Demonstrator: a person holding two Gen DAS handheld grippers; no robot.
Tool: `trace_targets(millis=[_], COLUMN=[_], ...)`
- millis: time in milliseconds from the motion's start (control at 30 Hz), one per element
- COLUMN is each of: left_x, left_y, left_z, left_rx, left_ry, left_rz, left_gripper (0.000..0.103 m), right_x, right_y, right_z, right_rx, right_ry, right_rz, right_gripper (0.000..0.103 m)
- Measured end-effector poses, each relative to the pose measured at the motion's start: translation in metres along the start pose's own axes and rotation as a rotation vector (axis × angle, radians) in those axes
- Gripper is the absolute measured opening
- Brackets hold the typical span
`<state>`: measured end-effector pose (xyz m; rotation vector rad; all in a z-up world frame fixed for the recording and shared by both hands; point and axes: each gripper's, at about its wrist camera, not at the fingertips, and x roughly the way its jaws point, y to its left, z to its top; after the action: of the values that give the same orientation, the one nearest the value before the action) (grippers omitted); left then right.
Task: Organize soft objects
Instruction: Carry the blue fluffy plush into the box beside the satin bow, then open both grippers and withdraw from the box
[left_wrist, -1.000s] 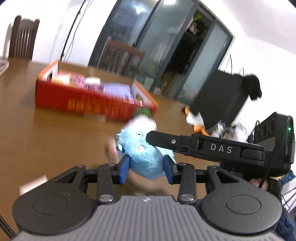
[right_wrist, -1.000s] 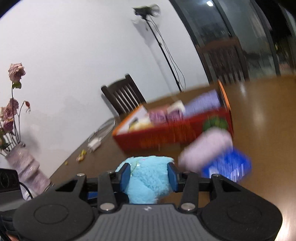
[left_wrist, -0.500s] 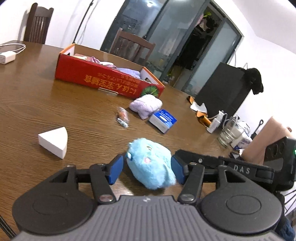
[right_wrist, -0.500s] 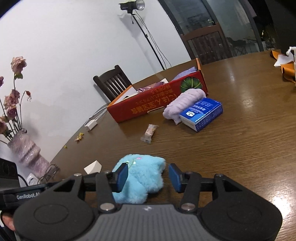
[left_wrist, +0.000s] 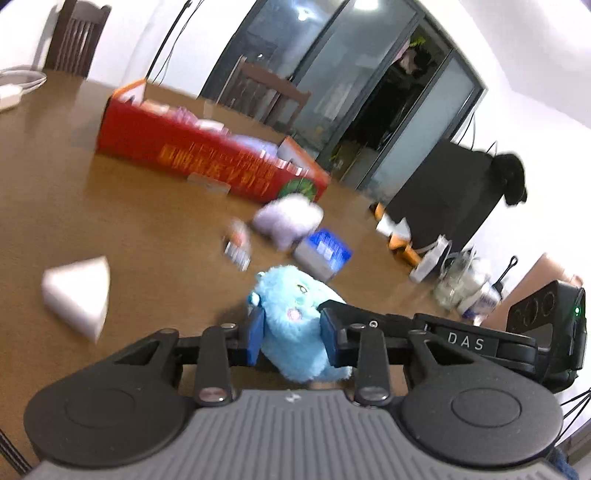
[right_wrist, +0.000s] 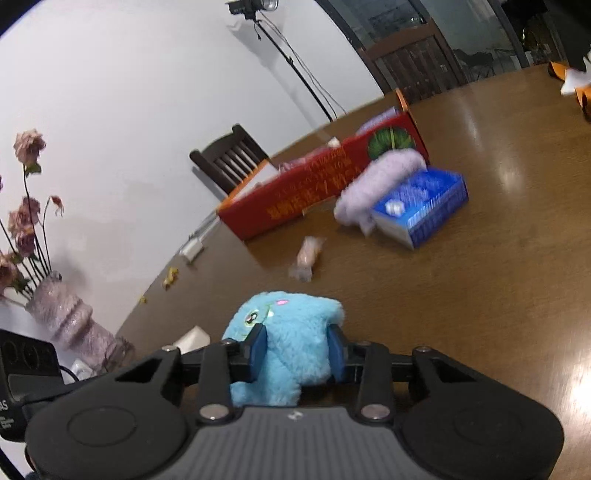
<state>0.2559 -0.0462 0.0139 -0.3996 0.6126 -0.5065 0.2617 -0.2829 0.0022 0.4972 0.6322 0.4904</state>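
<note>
Fluffy blue plush toy (left_wrist: 295, 328) sits on the glossy wooden table (left_wrist: 92, 206), nearer than the red cardboard box (left_wrist: 207, 162); left tongs (left_wrist: 291, 334) and right tongs (right_wrist: 297, 350), just closing, both squeeze its fur.

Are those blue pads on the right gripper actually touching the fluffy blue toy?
Touching. In the right wrist view, both pads of the right gripper press into the blue plush toy, denting its fur.

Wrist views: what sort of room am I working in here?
Most likely a home dining room. A large wooden table with dark wooden chairs around it, a vase of dried roses by the white wall, and glass sliding doors behind.
</note>
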Motion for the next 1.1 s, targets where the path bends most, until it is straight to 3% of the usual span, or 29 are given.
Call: trace_targets(millis=[100, 233, 333, 433, 533, 600, 733, 1000, 1100], left_x=[0.01, 0.041, 0.084, 0.126, 0.16, 0.171, 0.168, 0.12, 0.095], left_y=[-0.007, -0.008, 0.003, 0.023, 0.043, 0.046, 0.047, 0.045, 0.042], left_z=[0.047, 0.128, 0.18, 0.21, 0.215, 0.205, 0.191, 0.194, 0.192], left_rx=[0.067, 0.085, 0.086, 0.016, 0.027, 0.087, 0.173, 0.223, 0.234], left_ry=[-0.054, -0.092, -0.069, -0.011, 0.064, 0.111, 0.103, 0.034, 0.021], left_rz=[-0.02, -0.001, 0.058, 0.115, 0.161, 0.199, 0.259, 0.318, 0.336], left_gripper=[0.033, 0.033, 0.033, 0.033, 0.032, 0.032, 0.039, 0.05, 0.054], right_x=[0.001, 0.027, 0.068, 0.12, 0.165, 0.19, 0.23, 0.234, 0.221], right_y=[0.015, 0.022, 0.02, 0.013, -0.001, -0.014, -0.024, -0.02, -0.014], right_z=[0.041, 0.124, 0.184, 0.225, 0.242, 0.243, 0.229, 0.22, 0.225], right_rx=[-0.072, -0.114, -0.13, -0.143, -0.132, -0.121, -0.153, -0.199, -0.249], right_ry=[-0.057, -0.105, -0.09, -0.027, 0.064, 0.133, 0.224, 0.204, 0.198], right_rz=[0.001, 0.032, 0.008, -0.045, -0.094, -0.11, -0.158, -0.154, -0.203], right_gripper=[0.035, 0.035, 0.035, 0.035, 0.035, 0.032, 0.032, 0.033, 0.034])
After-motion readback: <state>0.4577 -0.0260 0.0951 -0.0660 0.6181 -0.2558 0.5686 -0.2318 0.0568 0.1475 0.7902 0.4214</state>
